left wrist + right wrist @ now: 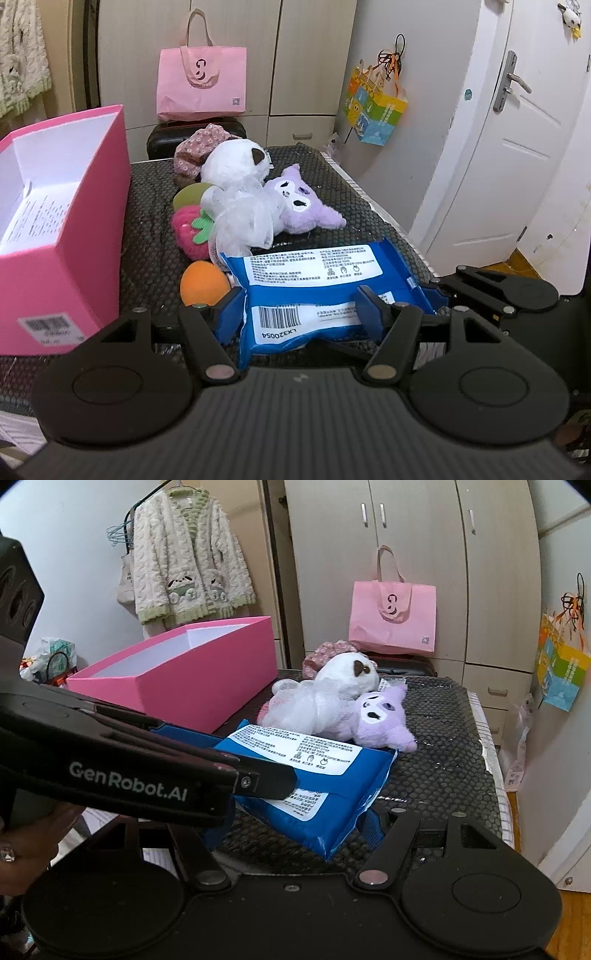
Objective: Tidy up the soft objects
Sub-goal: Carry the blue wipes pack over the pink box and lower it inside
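Open pink box (62, 236), left of the plush pile (240, 199): interior clear from above. Right of pile, bare tabletop (443, 760). Blue packet (314, 291) lies before the pile.

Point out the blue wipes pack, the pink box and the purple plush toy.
blue wipes pack (310, 273): left wrist view, on its white printed label.
pink box (88, 236): left wrist view, on its outer side wall.
purple plush toy (376, 716): right wrist view, on its face.

1. The pink box (66, 236) runs off the left wrist view's left edge.
2. The blue pack (314, 775) is partly covered by the left gripper (266, 779).
3. The pack's print is too small to read.
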`<action>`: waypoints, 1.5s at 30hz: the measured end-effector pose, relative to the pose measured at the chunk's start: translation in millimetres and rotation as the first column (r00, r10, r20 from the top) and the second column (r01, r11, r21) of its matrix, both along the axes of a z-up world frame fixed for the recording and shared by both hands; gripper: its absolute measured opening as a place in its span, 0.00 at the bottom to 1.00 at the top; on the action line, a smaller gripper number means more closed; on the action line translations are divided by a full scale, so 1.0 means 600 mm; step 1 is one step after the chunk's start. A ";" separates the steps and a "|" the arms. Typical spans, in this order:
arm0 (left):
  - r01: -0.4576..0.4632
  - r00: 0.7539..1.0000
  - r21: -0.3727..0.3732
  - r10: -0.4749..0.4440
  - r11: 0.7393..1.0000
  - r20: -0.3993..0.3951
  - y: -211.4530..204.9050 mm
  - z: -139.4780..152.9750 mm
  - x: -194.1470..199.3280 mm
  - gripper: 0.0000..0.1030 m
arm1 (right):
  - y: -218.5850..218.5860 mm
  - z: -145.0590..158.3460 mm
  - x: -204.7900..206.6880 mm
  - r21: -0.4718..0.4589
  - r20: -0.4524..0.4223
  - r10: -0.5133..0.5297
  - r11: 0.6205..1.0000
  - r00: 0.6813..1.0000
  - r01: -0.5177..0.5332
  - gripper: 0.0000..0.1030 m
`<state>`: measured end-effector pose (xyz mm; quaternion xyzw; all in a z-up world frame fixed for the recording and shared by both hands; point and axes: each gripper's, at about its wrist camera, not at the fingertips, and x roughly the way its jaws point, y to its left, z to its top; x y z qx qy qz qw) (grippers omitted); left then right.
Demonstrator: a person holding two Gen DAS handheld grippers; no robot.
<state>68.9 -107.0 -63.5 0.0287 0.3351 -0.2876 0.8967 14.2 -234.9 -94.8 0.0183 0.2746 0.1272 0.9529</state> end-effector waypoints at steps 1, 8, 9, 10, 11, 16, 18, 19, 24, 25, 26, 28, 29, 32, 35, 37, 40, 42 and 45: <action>-0.002 1.000 -0.001 0.002 1.000 0.000 0.004 0.001 -0.004 0.62 | 0.003 0.001 -0.004 -0.001 0.001 0.003 1.000 1.000 -0.003 0.72; -0.020 1.000 0.003 0.020 1.000 0.019 0.031 0.008 -0.041 0.62 | 0.030 0.009 -0.032 -0.004 0.003 0.025 1.000 1.000 -0.025 0.71; -0.023 0.999 0.002 0.023 1.000 0.023 0.036 0.009 -0.047 0.62 | 0.035 0.012 -0.036 -0.007 0.006 0.029 1.000 1.000 -0.029 0.71; -0.027 0.999 0.001 0.027 1.000 0.025 0.041 0.011 -0.051 0.62 | 0.040 0.013 -0.039 -0.010 0.007 0.034 0.999 0.999 -0.034 0.71; -0.034 0.999 -0.001 0.034 0.999 0.028 0.047 0.013 -0.056 0.62 | 0.045 0.016 -0.041 -0.011 0.007 0.038 0.999 0.999 -0.038 0.71; -0.069 0.996 0.001 0.069 0.998 0.054 0.077 0.022 -0.078 0.62 | 0.076 0.030 -0.048 -0.006 -0.007 0.058 0.998 0.998 -0.058 0.71; -0.085 0.994 0.001 0.085 0.996 0.062 0.091 0.030 -0.084 0.62 | 0.089 0.035 -0.051 -0.016 0.001 0.070 0.997 0.998 -0.070 0.71; -0.088 0.994 0.005 0.087 0.996 0.066 0.096 0.033 -0.085 0.62 | 0.096 0.039 -0.051 -0.018 0.004 0.076 0.997 0.997 -0.076 0.71; -0.118 0.989 0.020 0.116 0.993 0.088 0.128 0.063 -0.085 0.62 | 0.124 0.065 -0.041 0.004 0.007 0.117 0.993 0.993 -0.117 0.70; -0.123 0.989 0.019 0.121 0.992 0.090 0.134 0.068 -0.084 0.62 | 0.131 0.071 -0.037 -0.002 0.011 0.126 0.992 0.992 -0.126 0.70; -0.130 0.987 0.015 0.128 0.991 0.093 0.143 0.075 -0.082 0.62 | 0.139 0.079 -0.033 -0.012 0.018 0.137 0.991 0.990 -0.136 0.70; -0.147 0.984 0.006 0.145 0.989 0.105 0.160 0.089 -0.076 0.62 | 0.152 0.094 -0.021 -0.018 0.032 0.160 0.987 0.987 -0.160 0.70; -0.154 0.982 0.000 0.153 0.988 0.111 0.169 0.096 -0.073 0.62 | 0.159 0.102 -0.014 -0.019 0.039 0.173 0.985 0.984 -0.173 0.70; -0.178 0.975 -0.026 0.180 0.984 0.132 0.194 0.114 -0.058 0.62 | 0.178 0.121 0.005 -0.031 0.070 0.201 0.979 0.977 -0.199 0.71; -0.205 0.966 -0.049 0.210 0.978 0.150 0.216 0.128 -0.037 0.62 | 0.201 0.139 0.031 -0.051 0.104 0.224 0.974 0.969 -0.220 0.71; -0.224 0.960 -0.055 0.230 0.973 0.162 0.228 0.134 -0.018 0.62 | 0.214 0.148 0.052 -0.055 0.117 0.236 0.971 0.965 -0.231 0.71; -0.246 0.955 -0.058 0.252 0.967 0.158 0.248 0.140 0.019 0.62 | 0.235 0.153 0.089 -0.061 0.122 0.249 0.968 0.961 -0.243 0.71; -0.250 0.957 -0.066 0.257 0.966 0.135 0.261 0.139 0.050 0.62 | 0.248 0.153 0.116 -0.065 0.114 0.251 0.967 0.961 -0.245 0.71; -0.258 0.961 -0.077 0.265 0.963 0.085 0.279 0.135 0.099 0.63 | 0.263 0.151 0.158 -0.059 0.085 0.252 0.967 0.964 -0.248 0.71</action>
